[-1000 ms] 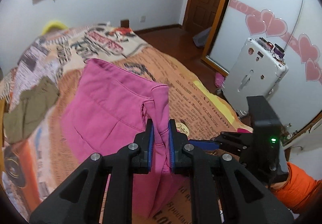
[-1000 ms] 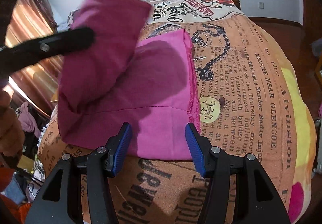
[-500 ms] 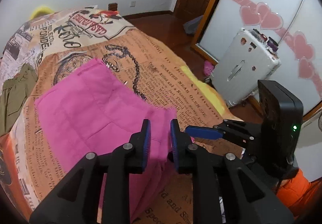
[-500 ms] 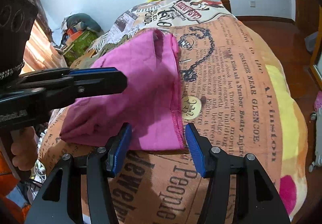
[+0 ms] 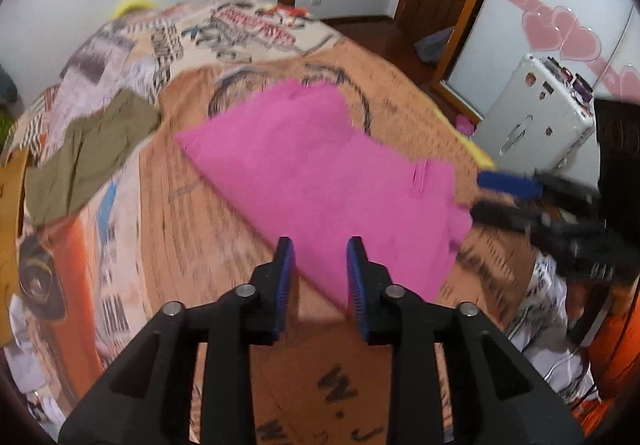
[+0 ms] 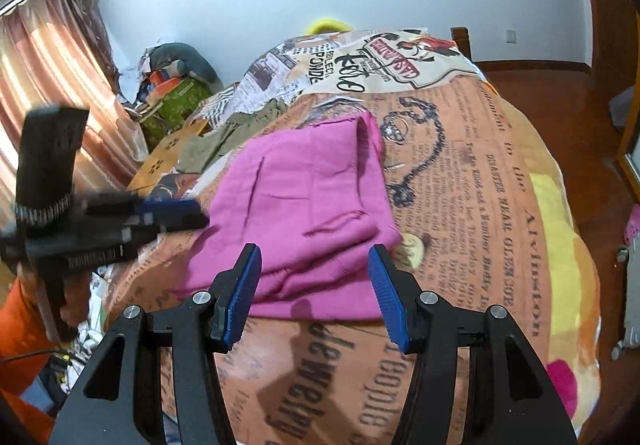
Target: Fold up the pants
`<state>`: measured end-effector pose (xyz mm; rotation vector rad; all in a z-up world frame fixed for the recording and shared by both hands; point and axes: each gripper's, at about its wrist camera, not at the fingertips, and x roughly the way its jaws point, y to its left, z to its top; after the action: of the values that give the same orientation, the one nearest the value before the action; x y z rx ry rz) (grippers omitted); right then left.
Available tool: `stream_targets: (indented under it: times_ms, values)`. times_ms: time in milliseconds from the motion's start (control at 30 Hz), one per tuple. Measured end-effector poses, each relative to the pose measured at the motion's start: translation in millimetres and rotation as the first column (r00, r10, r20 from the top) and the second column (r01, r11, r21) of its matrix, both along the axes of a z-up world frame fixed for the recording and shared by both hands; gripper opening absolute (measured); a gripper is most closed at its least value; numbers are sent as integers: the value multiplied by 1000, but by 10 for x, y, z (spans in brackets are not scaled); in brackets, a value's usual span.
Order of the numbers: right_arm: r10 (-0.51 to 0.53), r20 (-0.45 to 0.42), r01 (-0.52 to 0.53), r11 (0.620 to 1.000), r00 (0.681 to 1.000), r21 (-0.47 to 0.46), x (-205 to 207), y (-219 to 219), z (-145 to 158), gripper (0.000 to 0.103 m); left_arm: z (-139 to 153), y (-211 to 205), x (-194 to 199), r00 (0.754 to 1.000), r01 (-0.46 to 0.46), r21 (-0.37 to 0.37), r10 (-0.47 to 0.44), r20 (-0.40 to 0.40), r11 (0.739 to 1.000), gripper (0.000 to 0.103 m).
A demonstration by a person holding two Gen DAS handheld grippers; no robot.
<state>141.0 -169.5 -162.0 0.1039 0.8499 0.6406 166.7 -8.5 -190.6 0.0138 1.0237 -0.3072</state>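
The pink pants [image 5: 320, 173] lie folded flat on the newspaper-print bedspread [image 5: 192, 245]; they also show in the right wrist view [image 6: 308, 205]. My left gripper [image 5: 320, 257] is open and empty, just above the near edge of the pants. My right gripper [image 6: 314, 265] is open and empty, over the near end of the pants. The right gripper shows at the right of the left wrist view [image 5: 520, 193], beside the pants' corner. The left gripper shows at the left of the right wrist view [image 6: 168, 213], beside the pants' left edge.
Olive green clothing [image 5: 88, 149] lies on the bed's left side. A white suitcase [image 5: 532, 117] stands on the floor to the right, by a wardrobe with pink hearts. A cardboard box [image 6: 168, 157] and clutter sit beside the bed by the curtain.
My left gripper has let go of the pink pants and opened. The fold has dropped flat onto the bed. The left gripper has drawn back. The right gripper stays open.
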Motion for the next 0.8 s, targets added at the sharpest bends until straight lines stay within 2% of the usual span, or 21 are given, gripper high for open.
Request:
stream_targets:
  times_ms: [33,133,200,267,400,600,667,800]
  values:
    - [-4,0,4,1000,1000,-1,23,50,-24,53,-51,8,-39,1000,-1,2,1,-4,1000,42]
    - [3,-27,-3,1000,1000,-5,97,156,-145,53,-145,-5,-109,1000,10,27,-10,11,1000,47]
    - [-8,-47,7,1000,999,-25,134,189,-249,53,-142,56,-89,1000,4,11,-4,14,1000,52]
    - [-10,-70,7,999,997,-47,170,199,-361,53,-101,128,-52,1000,-6,-10,6,16,1000,52]
    - [-3,-76,-1,999,997,-46,189,135,-409,53,48,334,113,997,-49,25,47,66,999,52]
    - [13,-85,-20,997,996,-80,378,110,-463,53,139,668,681,993,-92,-8,92,78,996,56]
    - [28,-89,-36,995,996,-90,455,109,-484,53,68,742,938,994,-93,-28,94,59,995,62]
    - [61,-93,-72,990,994,-119,621,117,-513,53,-205,833,1419,996,-92,-35,92,-14,995,63]
